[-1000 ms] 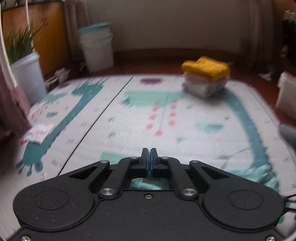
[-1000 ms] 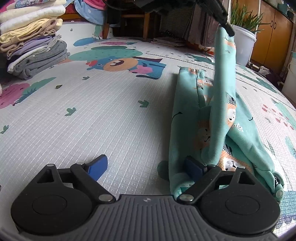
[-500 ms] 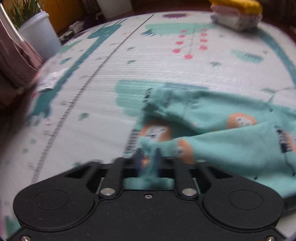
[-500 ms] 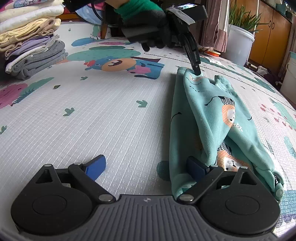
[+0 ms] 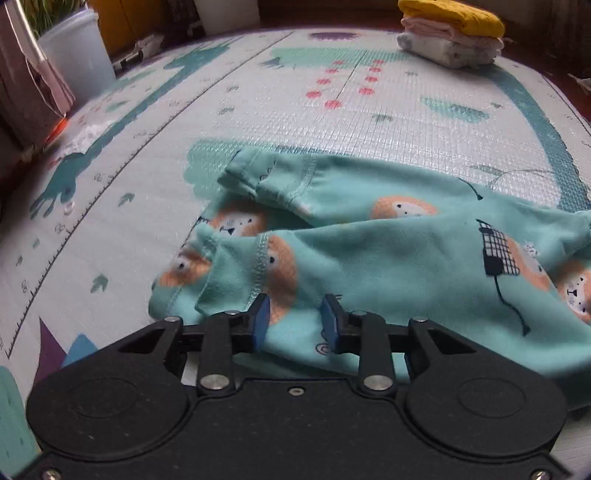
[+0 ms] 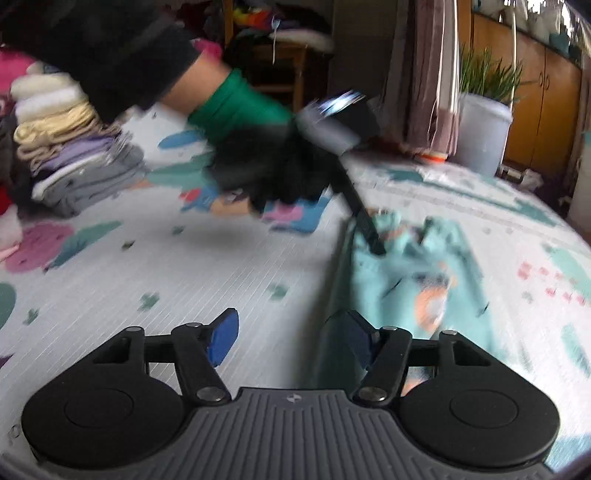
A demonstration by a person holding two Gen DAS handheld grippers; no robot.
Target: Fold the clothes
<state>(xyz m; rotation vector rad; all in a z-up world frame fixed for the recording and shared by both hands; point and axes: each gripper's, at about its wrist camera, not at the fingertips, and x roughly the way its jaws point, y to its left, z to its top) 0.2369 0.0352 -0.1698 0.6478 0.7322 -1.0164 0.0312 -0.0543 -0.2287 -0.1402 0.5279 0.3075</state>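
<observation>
The left gripper (image 5: 294, 319), black with blue pads, stands with its jaws apart low over the teal printed garment (image 5: 388, 251); soft cloth lies in the gap between the pads, but neither pad visibly presses it. In the right wrist view this same tool shows as a dark finger pair (image 6: 369, 236) touching the far end of the garment (image 6: 413, 280), held by a black-gloved hand with a green cuff (image 6: 266, 173).

The right gripper (image 6: 291, 338) is spread wide, its left pad over bare mat and its right pad at the near edge of the garment; whether that pad touches the cloth cannot be told through the blur.

The garment lies flat on the embossed foam play mat (image 5: 258, 103), folded lengthwise, with stitched cuffs and hems and orange lion faces on smooth knit. Its left end stops short of a dark ruler line printed on the mat, and open mat runs beyond it on the far side up to a stack of folded cloths topped with a yellow one (image 5: 450, 33). A second stack of folded cream, lilac and grey clothes (image 6: 70, 155) sits at the mat's far left in the right wrist view, well apart from the garment. A pale plastic tub holding a green grassy plant (image 6: 484, 133) stands off the mat's edge beside wooden cupboard doors (image 6: 543, 107).
</observation>
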